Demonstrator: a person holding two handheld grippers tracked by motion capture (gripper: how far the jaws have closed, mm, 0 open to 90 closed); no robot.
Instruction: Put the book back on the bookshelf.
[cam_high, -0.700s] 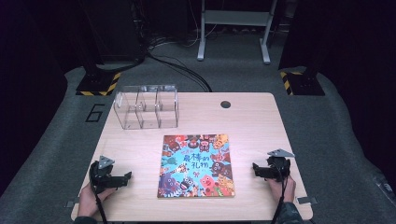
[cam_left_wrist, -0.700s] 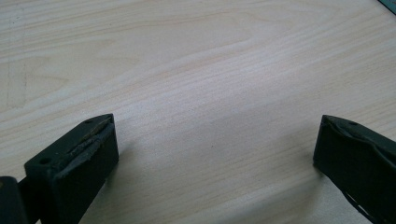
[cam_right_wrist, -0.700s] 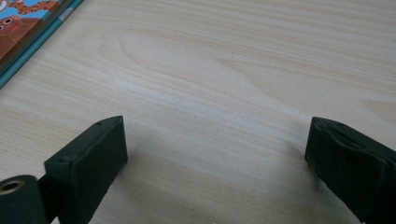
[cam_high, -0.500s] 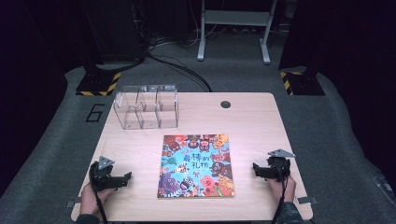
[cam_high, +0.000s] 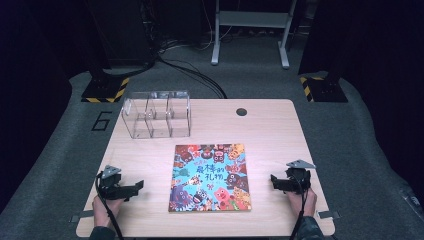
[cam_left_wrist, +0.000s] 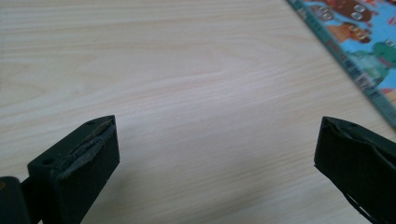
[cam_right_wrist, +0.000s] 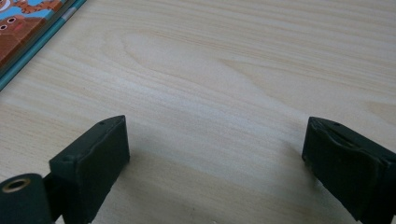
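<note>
Both grippers are sitting low over the table (cam_high: 280, 130) with nothing in them. The left gripper (cam_high: 134, 187) has its jaws spread wide, just bare wood between them in its own view, and the corner of the book (cam_left_wrist: 369, 56) peeks in at the upper right there. The right gripper (cam_high: 274, 181) is the same deal: jaws wide apart, empty, wood grain between them, with the book's edge (cam_right_wrist: 28, 28) showing at the upper left of its view.

Using the book (cam_high: 210, 177) as the anchor: it lies flat, cover up, colourful cartoon critters on blue, in the near middle of the table. The left gripper is off its left side, the right gripper off its right side, both pointed in toward it, near but not touching. A hand (cam_high: 104, 207) holds each one from the near edge.

Beyond the book, toward the far left, stands a clear box (cam_high: 156, 114) with three compartments. A small dark round hole (cam_high: 241, 111) sits beyond the book's far right corner.
</note>
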